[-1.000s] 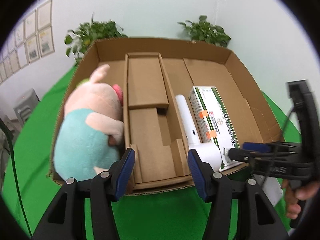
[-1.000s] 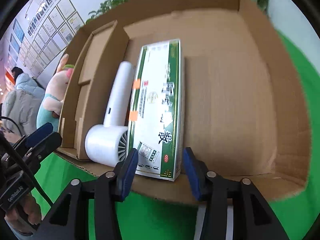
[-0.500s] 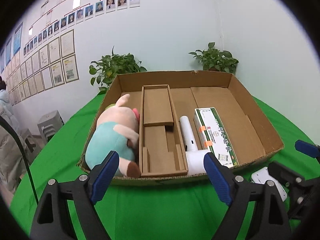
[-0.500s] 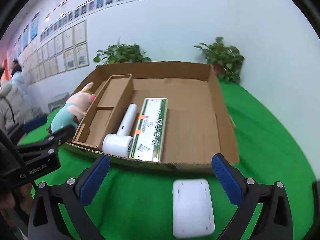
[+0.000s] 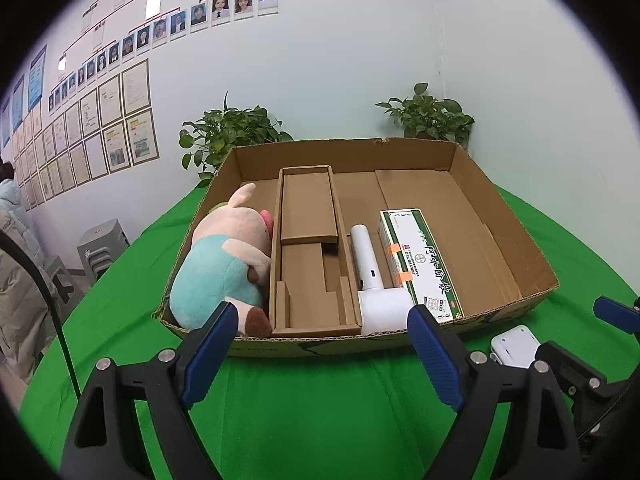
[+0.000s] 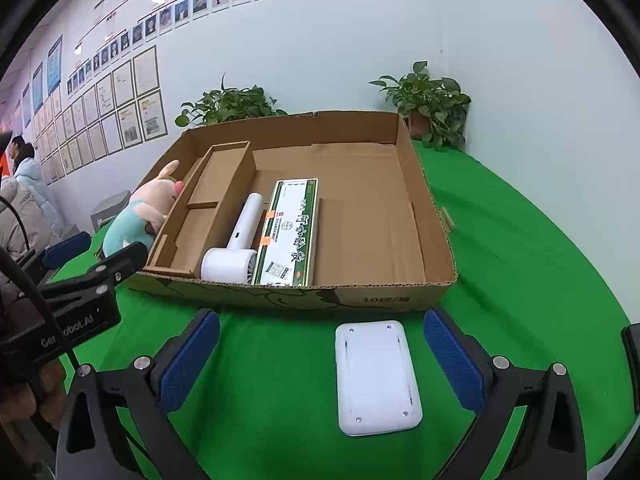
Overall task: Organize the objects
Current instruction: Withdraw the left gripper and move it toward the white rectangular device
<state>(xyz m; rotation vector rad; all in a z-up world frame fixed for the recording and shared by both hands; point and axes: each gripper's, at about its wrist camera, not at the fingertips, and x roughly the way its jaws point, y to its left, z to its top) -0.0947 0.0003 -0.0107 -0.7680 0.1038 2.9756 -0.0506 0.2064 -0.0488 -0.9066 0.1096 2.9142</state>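
A shallow cardboard box [image 5: 516, 300] [image 6: 360, 300] sits on the green table. In it lie a plush pig [image 5: 224, 264] [image 6: 136, 216] at the left, a white hair dryer [image 5: 376, 284] [image 6: 236, 248] and a green-and-white carton [image 5: 416, 264] [image 6: 292, 232] side by side right of a cardboard insert [image 5: 308, 240]. A white flat device [image 6: 376, 376] [image 5: 514, 346] lies on the cloth in front of the box. My left gripper [image 5: 320, 356] is open and empty before the box's front wall. My right gripper [image 6: 320, 364] is open, its fingers either side of the white device.
Two potted plants [image 5: 232, 136] [image 5: 432, 116] stand behind the box against the wall. A grey stool [image 5: 100, 248] and people in coats [image 6: 24, 196] are at the left. Green cloth [image 6: 520, 248] extends to the right of the box.
Both grippers have pulled back from the box and opened wide. The right gripper let go of the carton, which stays in the box. The white device has come into view.
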